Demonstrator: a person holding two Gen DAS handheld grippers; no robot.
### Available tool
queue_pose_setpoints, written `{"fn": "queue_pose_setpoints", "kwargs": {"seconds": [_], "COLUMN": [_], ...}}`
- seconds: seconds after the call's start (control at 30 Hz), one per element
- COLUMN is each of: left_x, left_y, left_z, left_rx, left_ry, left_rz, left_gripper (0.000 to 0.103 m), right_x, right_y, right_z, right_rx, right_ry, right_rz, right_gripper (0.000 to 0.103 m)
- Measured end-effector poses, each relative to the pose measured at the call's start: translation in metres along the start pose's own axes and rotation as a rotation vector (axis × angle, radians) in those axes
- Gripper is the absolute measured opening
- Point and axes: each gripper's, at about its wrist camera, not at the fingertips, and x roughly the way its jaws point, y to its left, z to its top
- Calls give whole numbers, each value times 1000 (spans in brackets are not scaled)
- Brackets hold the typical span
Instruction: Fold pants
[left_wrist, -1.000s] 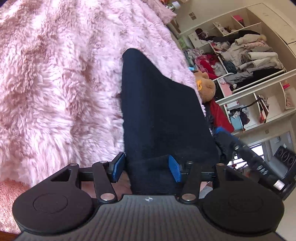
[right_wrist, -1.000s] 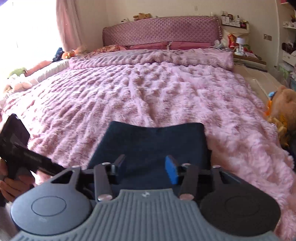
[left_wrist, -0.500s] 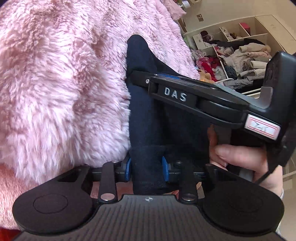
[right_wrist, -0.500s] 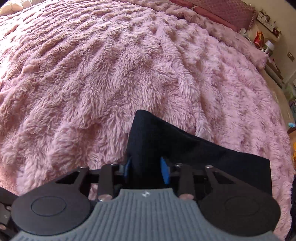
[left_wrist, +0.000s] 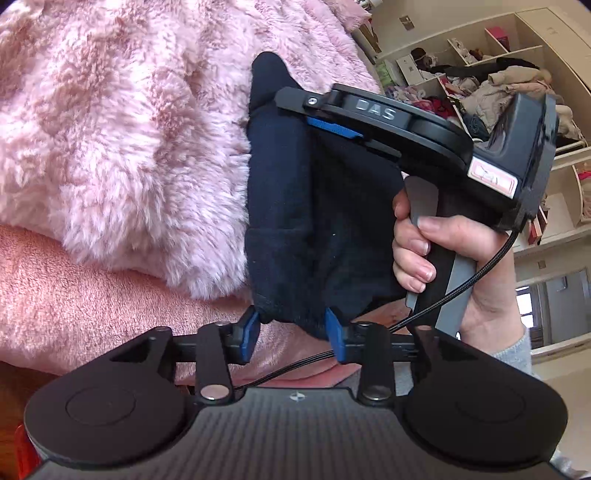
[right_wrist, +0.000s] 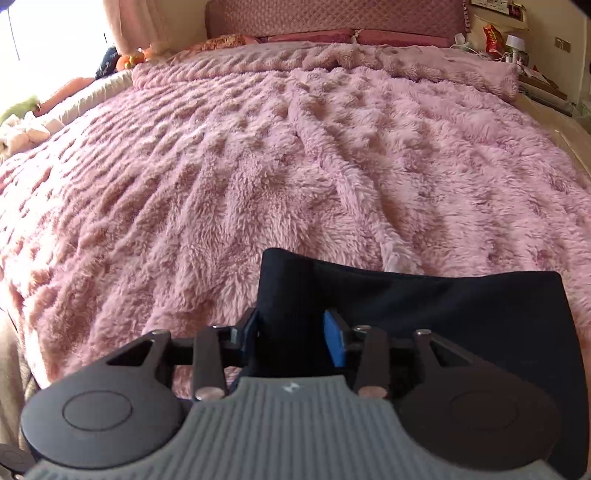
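Left tool (left_wrist: 291, 334) and right tool (right_wrist: 293, 334) each narrowly pinch dark navy pants (right_wrist: 424, 314) over pink fluffy blanket (right_wrist: 258, 166).

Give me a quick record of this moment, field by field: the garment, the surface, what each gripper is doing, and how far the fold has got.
garment: dark navy pants
surface: fluffy pink blanket on a bed
left gripper: jaws closed on the pants' near edge
right gripper: jaws closed on a raised bunch of the pants
right hand: wrapped round the right gripper's handle
fold stage: fabric gripped at two places, partly lifted, not laid flat
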Motion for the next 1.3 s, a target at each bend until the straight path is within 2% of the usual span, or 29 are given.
{"fn": "queue_pose_setpoints", "kwargs": {"seconds": [0.07,0.1,0.17,0.27,0.33,0.4,0.47,0.57,0.77,0.9,0.93,1.0,1.03,1.07,1.1,1.2,1.3], "left_x": [-22,-31,-38,-20,-3,11,26,42,80,110,113,120,119,115,114,107,93], "left_y": [-5,-6,-5,8,15,28,35,46,75,108,112,112,108,103,100,96,84], "left_z": [6,9,19,51,62,67,73,81,107,122,123,129,130,130,130,135,140], "left_rx": [61,87,133,90,72,78,58,-18,-192,-420,-459,-481,-445,-398,-381,-419,-393], "left_ry": [-68,-109,-145,-71,-36,-38,-42,-22,75,113,110,101,85,62,60,81,91], "left_rz": [10,19,1,-78,-108,-139,-120,-191,-398,-562,-582,-561,-540,-516,-500,-472,-442], "left_gripper": [65,68,73,75,75,78,78,78,78,78,77,60,44,37,35,27,27], "right_x": [-31,-52,-79,-106,-108,-99,-86,-65,-31,-13,-9,-3,-1,-3,-4,-3,-8], "right_y": [-24,-42,-72,-124,-158,-188,-210,-231,-254,-255,-254,-249,-244,-237,-232,-234,-227], "right_z": [3,3,5,3,-4,-16,-31,-55,-73,-75,-76,-76,-74,-73,-75,-81,-83], "right_rx": [91,140,186,201,233,301,378,438,571,617,632,632,592,521,483,541,578], "right_ry": [-95,-160,-206,-179,-87,28,119,203,193,187,179,158,156,151,134,80,35], "right_rz": [57,91,131,104,127,187,244,362,635,741,761,786,763,718,696,713,702], "right_gripper": [85,82,82,83,83,83,83,83,84,84,83,74,62,47,43,34,32]}}
